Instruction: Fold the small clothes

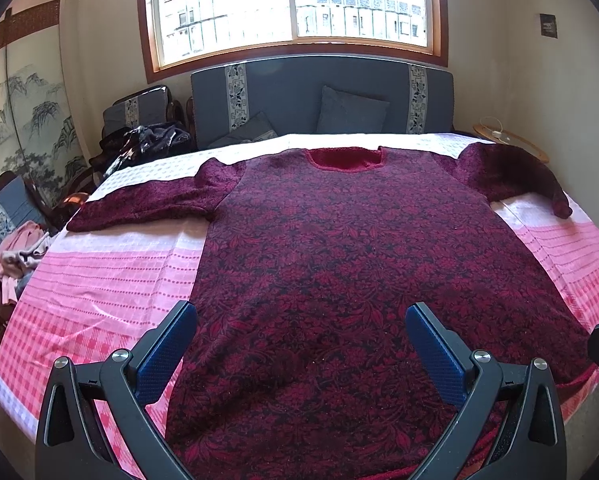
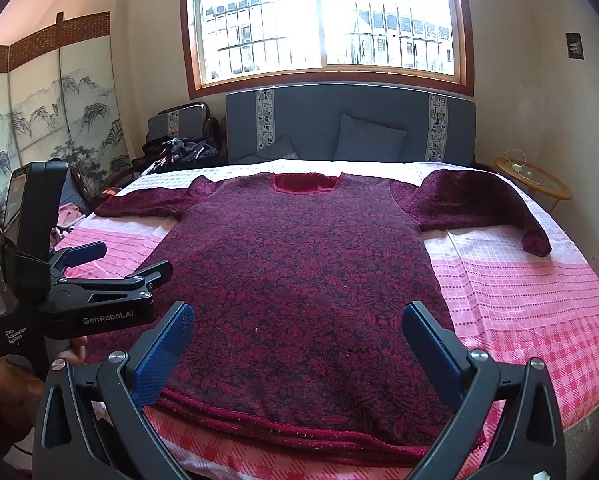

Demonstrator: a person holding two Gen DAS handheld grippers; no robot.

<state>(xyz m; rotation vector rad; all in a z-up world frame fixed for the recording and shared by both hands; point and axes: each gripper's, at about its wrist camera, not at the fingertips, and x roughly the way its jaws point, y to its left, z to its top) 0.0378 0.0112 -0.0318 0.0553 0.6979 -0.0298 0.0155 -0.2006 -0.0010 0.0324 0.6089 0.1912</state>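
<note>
- On the far left, past the edge of the bed (image 1: 111, 280), a heap of pink clothes (image 1: 15, 256) sat on a chair. You left it alone.
- Your left hand-held gripper (image 1: 301, 326) hung over the near left part of the sweater (image 1: 339, 260). Its two blue pads (image 1: 167, 354) were spread wide apart. It held nothing.
- The left sleeve (image 1: 147, 204) lay flat and pointed out to the left side of the bed.
- The sweater lay spread out in the middle of the pink checked bed cover. It looked flat and smooth. No fold had been made yet, I think.
- Its long way ran from you toward the headboard (image 1: 323, 92). The neck hole (image 1: 343, 159) pointed at the window. The bottom hem (image 2: 299, 420) lay closest to you, near the edge of the bed.
- Your right hand-held gripper (image 2: 297, 322) hung over the hem, a little to the right. Its pads (image 2: 429, 354) were wide open too, and empty.
- The right sleeve (image 2: 479, 204) pointed out to the right. Its cuff (image 2: 535, 244) bent down a bit, back toward you.
- To do this step well, you likely needed to grab a sleeve, or one side edge, with one hand-held gripper near the top and one near the bottom. Then you could lay it over the middle in a straight line.
- You should have pinched only the cloth of the sweater and not the bed cover under it, or the cover could come up too.
</note>
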